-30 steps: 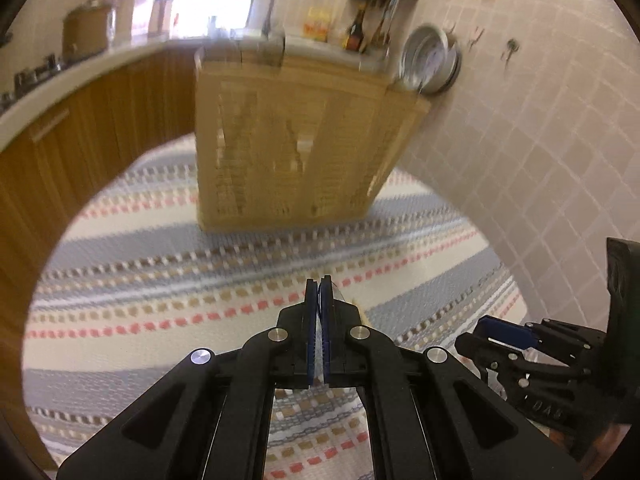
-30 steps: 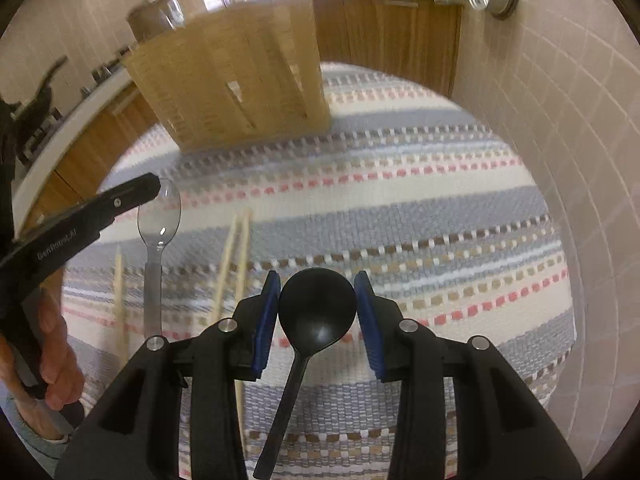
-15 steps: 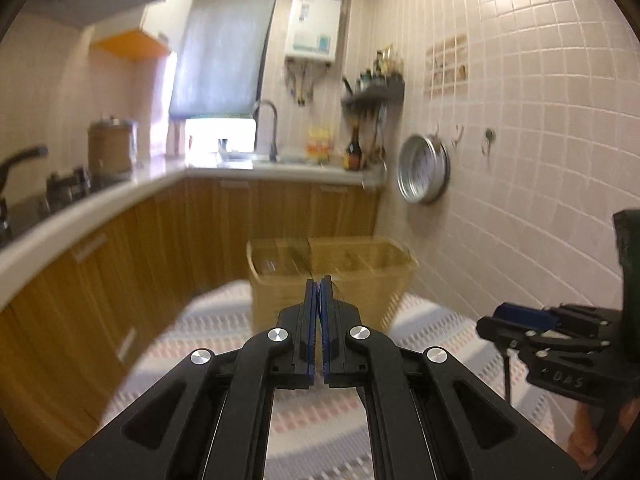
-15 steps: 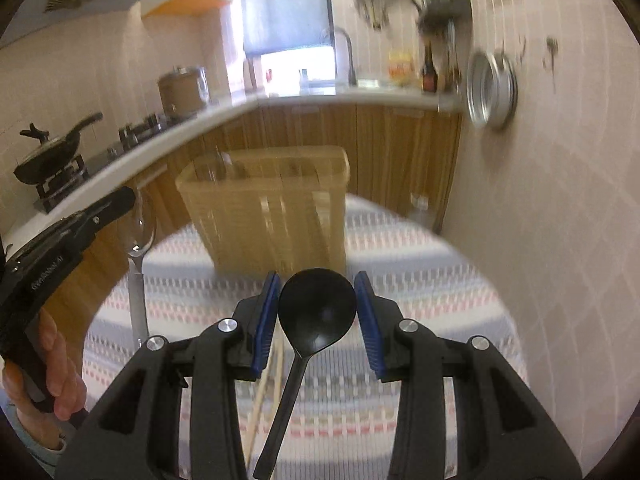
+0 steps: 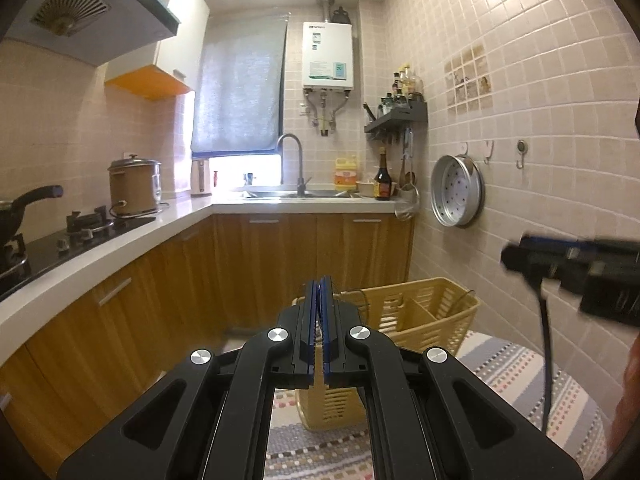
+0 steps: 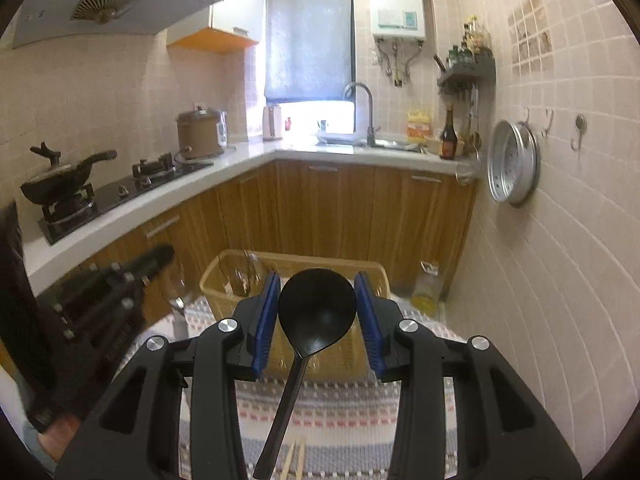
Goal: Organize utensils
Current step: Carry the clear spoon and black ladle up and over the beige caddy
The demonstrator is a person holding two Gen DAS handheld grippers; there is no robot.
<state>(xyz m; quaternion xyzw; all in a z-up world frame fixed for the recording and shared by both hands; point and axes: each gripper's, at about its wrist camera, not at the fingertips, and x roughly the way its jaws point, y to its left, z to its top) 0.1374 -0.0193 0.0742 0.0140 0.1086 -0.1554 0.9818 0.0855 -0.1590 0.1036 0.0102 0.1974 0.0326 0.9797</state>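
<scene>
One black spoon (image 6: 317,305) sits bowl-up between the right gripper (image 6: 317,318) pads, pinched at its edges, handle trailing to 6 o'clock. Behind it at 12 o'clock stands the yellow basket (image 6: 224,280) on striped cloth (image 6: 340,412). Left gripper (image 5: 319,328) fingers are pressed together; whether they pinch the clear spoon (image 6: 176,300) cannot be told.

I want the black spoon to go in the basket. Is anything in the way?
Nothing visible blocks it. The right claw holds the black spoon above the striped cloth, and the yellow basket sits open-topped straight ahead. The left claw, with its clear spoon, is off to the side.
</scene>
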